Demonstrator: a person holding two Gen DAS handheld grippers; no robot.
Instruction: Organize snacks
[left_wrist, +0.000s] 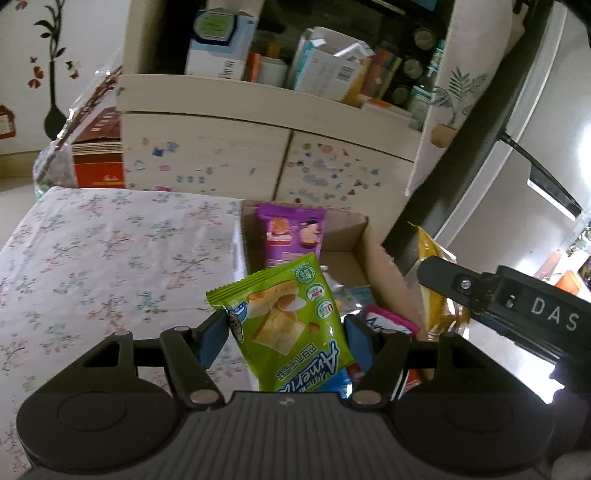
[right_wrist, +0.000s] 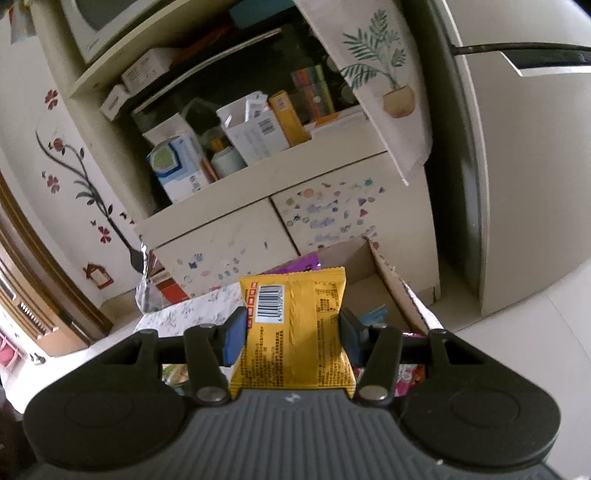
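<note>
Inside cardboard box (left_wrist: 373, 254): purple packet (left_wrist: 291, 236), left-wrist-only.

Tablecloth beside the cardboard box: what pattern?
White tablecloth with small pink-and-teal floral sprigs; clearest in the left wrist view.

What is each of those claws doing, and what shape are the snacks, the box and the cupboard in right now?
Left claw: closed on the green snack packet, held in the air.
Right claw: closed on the yellow snack packet, barcode side up.
Cardboard box: open on top, partly filled.
Purple snack packet: standing inside the box.
Cupboard shelf: open, crowded with cartons.
Lower cupboard doors: shut.
</note>
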